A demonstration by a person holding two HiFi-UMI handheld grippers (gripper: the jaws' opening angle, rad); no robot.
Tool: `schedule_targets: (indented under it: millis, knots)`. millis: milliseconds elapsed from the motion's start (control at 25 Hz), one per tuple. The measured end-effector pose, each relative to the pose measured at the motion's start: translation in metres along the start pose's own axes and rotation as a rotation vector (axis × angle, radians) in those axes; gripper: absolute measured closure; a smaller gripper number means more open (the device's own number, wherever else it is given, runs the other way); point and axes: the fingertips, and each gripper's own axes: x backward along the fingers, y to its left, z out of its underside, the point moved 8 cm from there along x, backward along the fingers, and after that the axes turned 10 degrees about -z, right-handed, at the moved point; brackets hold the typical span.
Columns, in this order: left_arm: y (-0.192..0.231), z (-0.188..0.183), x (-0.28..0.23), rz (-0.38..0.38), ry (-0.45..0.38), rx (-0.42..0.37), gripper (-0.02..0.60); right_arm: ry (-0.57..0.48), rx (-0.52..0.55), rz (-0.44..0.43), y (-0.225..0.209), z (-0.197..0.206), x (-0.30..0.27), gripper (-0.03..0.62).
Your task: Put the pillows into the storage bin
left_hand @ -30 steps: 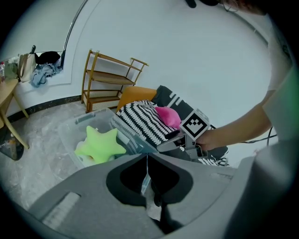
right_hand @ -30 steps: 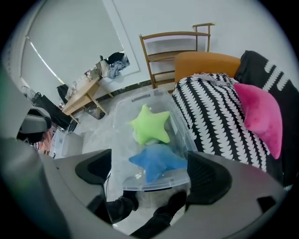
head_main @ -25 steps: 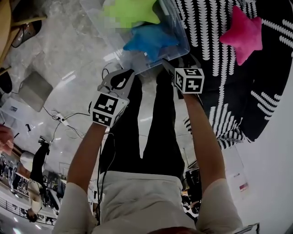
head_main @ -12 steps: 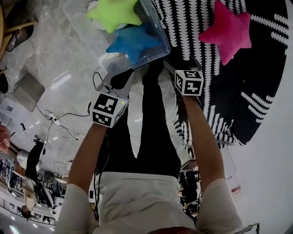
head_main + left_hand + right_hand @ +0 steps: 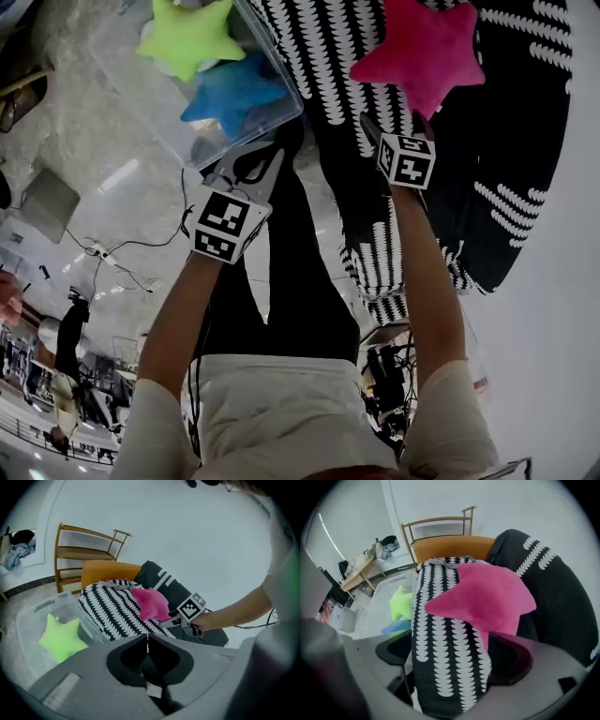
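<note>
A pink star pillow (image 5: pixel 427 47) (image 5: pixel 487 595) (image 5: pixel 150 603) lies on a black-and-white patterned throw (image 5: pixel 328 56). A clear storage bin (image 5: pixel 122 70) (image 5: pixel 33 616) on the floor holds a green star pillow (image 5: pixel 192 36) (image 5: pixel 61 637) and a blue star pillow (image 5: pixel 234 89). My right gripper (image 5: pixel 389 127) (image 5: pixel 454 653) is open at the pink pillow's near point, with patterned fabric between its jaws. My left gripper (image 5: pixel 267 157) (image 5: pixel 147 637) is shut on nothing, just in front of the bin's near corner.
A wooden-framed seat with an orange cushion (image 5: pixel 450 545) (image 5: pixel 105 571) stands behind the throw. A dark patterned cushion (image 5: pixel 525 141) lies right of the pink pillow. Cables (image 5: pixel 122 253) trail over the pale floor at the left. The person's black-trousered legs (image 5: pixel 300 281) are below the grippers.
My right gripper has moved forward and right, up to the pink pillow's near edge. The left gripper stays shut near the bin's corner. The whole view has swung to the right.
</note>
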Motion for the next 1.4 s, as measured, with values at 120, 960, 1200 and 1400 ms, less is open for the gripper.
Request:
schedule_targets:
  millis: [120, 960, 1200, 1400]
  knots:
    - [-0.012, -0.009, -0.022, 0.016, 0.002, 0.002, 0.561, 0.017, 0.012, 0.059, -0.036, 0.002, 0.0, 0.102]
    - [0.008, -0.004, -0.061, -0.091, 0.025, 0.101, 0.561, 0.162, 0.052, 0.13, -0.137, -0.003, -0.058, 0.219]
    - [0.001, 0.009, -0.048, -0.088, 0.007, 0.11, 0.561, 0.102, 0.013, 0.077, -0.132, -0.009, -0.032, 0.355]
    - [0.004, 0.011, -0.037, -0.077, -0.003, 0.105, 0.561, 0.071, 0.018, 0.061, -0.123, -0.035, -0.019, 0.364]
